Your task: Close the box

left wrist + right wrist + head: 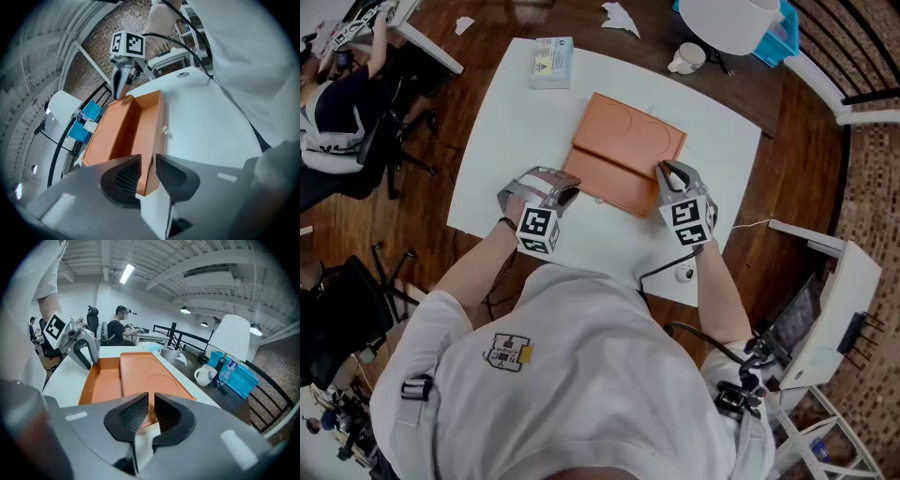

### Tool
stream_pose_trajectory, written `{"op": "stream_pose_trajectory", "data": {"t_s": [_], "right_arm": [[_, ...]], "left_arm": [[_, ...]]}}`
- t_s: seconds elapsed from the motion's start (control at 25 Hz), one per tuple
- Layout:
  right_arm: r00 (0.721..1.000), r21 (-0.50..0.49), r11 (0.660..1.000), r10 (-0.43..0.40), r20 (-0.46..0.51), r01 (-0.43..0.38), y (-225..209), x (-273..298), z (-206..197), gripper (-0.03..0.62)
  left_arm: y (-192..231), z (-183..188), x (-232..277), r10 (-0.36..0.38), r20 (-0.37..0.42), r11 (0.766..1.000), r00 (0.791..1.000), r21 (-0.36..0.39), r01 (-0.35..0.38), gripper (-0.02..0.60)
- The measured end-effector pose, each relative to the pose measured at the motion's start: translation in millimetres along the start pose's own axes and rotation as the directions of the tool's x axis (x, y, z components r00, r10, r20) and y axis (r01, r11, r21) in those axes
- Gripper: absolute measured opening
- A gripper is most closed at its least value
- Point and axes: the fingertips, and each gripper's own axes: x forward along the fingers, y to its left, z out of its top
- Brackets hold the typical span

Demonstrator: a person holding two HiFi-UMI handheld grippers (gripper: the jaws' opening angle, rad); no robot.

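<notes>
At the near edge of the orange box (pixel 628 141), raise both ends together and fold evenly toward the far side, or the thin wall may twist. The left gripper (pixel 567 192) clamps that edge's left end and the right gripper (pixel 667 172) its right end. The box lies mid-table (pixel 502 122), just beyond them.

small carton (pixel 551 61) on white table (pixel 506 141) | white mug (pixel 685 59) | blue crate (pixel 786 37)
</notes>
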Motion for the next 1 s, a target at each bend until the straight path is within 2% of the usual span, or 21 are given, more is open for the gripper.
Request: {"op": "stream_pose_trajectory", "data": {"t_s": [0.12,0.24,0.36,0.48,0.64,0.72,0.8,0.84,0.88,0.92,0.96,1.0], "right_arm": [[1.0,-0.033,0.999,-0.028,0.01,0.028,-31.2,11.2,15.5,0.074],[0.999,-0.064,0.997,-0.047,-0.009,0.046,-63.6,31.5,25.8,0.094],[0.998,-0.099,0.994,-0.048,-0.047,0.043,-83.5,55.2,31.8,0.094],[0.997,-0.126,0.992,-0.022,-0.08,0.012,-85.8,74.5,33.9,0.095],[0.997,-0.144,0.989,0.004,-0.078,-0.016,-79.2,79.6,33.0,0.041],[0.998,-0.141,0.99,0.008,-0.067,-0.017,-76.2,79.9,31.8,0.015],[0.998,-0.132,0.991,0.002,-0.059,-0.01,-74.9,80.3,31.7,0.006],[0.998,-0.125,0.992,-0.002,-0.057,-0.005,-75.0,80.1,31.8,0.006],[0.999,-0.118,0.993,-0.005,-0.053,-0.002,-75.4,79.7,32.0,0.006],[0.999,-0.113,0.994,-0.006,-0.05,0.001,-75.7,79.4,32.4,0.006],[0.999,-0.11,0.994,-0.007,-0.046,0.002,-75.9,79.3,32.8,0.006],[0.999,-0.109,0.994,-0.008,-0.044,0.003,-76.0,79.3,33.0,0.008]], "left_arm": [[3.6,3.4,5.5,0.022,-0.013,1.0,1.0,0.016,-0.022,0.072],[-0.7,18.9,-3.1,0.046,0.017,0.999,0.999,0.02,-0.047,0.072],[-30.0,30.3,-6.9,-0.01,0.049,1.0,0.999,-0.019,0.011,0.067],[-42.6,25.3,5.0,-0.045,0.04,0.997,0.998,-0.057,0.047,0.067],[-23.0,19.6,15.9,-0.018,0.034,0.995,0.999,-0.099,0.021,0.067],[-17.1,22.9,17.5,-0.02,0.046,0.994,0.999,-0.103,0.025,0.032],[-12.6,25.9,19.0,-0.024,0.067,0.988,0.997,-0.154,0.034,0.006],[-8.0,26.3,19.5,-0.018,0.082,0.976,0.996,-0.214,0.035,0.0],[-1.6,25.6,19.7,-0.009,0.098,0.954,0.995,-0.297,0.038,0.0],[5.7,23.9,20.1,0.0,0.115,0.918,0.993,-0.394,0.046,0.0],[13.0,21.7,20.6,0.006,0.131,0.867,0.991,-0.495,0.061,0.0],[19.6,19.7,21.4,0.008,0.147,0.804,0.989,-0.589,0.081,0.0]]}}
